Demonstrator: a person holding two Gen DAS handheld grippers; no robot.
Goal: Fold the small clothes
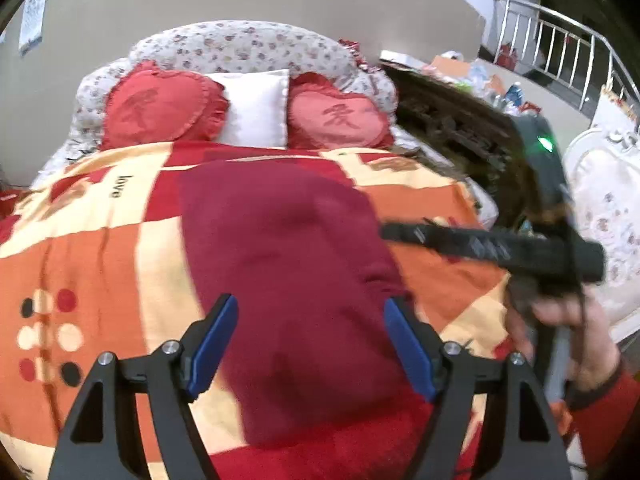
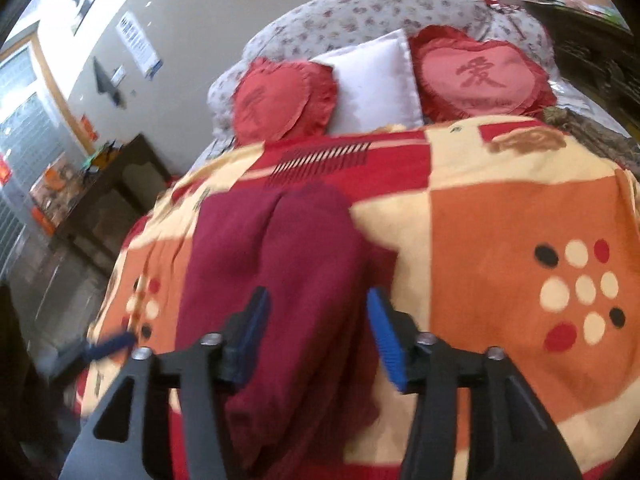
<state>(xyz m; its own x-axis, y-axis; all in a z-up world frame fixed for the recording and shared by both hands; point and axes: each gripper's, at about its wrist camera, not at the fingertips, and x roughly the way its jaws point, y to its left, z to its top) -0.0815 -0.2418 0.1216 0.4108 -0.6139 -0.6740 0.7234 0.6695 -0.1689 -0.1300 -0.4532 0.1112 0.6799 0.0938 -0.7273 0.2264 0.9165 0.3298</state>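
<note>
A dark red garment [image 1: 288, 264] lies spread lengthwise on the patterned bedspread [image 1: 100, 248]. My left gripper [image 1: 310, 308] is open and empty above the garment's near part. The right gripper [image 1: 492, 246] shows in the left wrist view at the right, held in a hand, above the garment's right edge. In the right wrist view the garment [image 2: 276, 264] lies under my right gripper [image 2: 316, 304], which is open and empty over the near part. The blue tip of the left gripper [image 2: 110, 346] shows at the left.
Two red heart cushions [image 1: 160, 108] [image 1: 340, 118] and a white pillow [image 1: 256, 108] lie at the floral headboard [image 1: 240, 44]. A dark carved cabinet [image 1: 452, 128] stands right of the bed, a dark side table [image 2: 108, 196] left. The bedspread [image 2: 520, 220] covers the bed.
</note>
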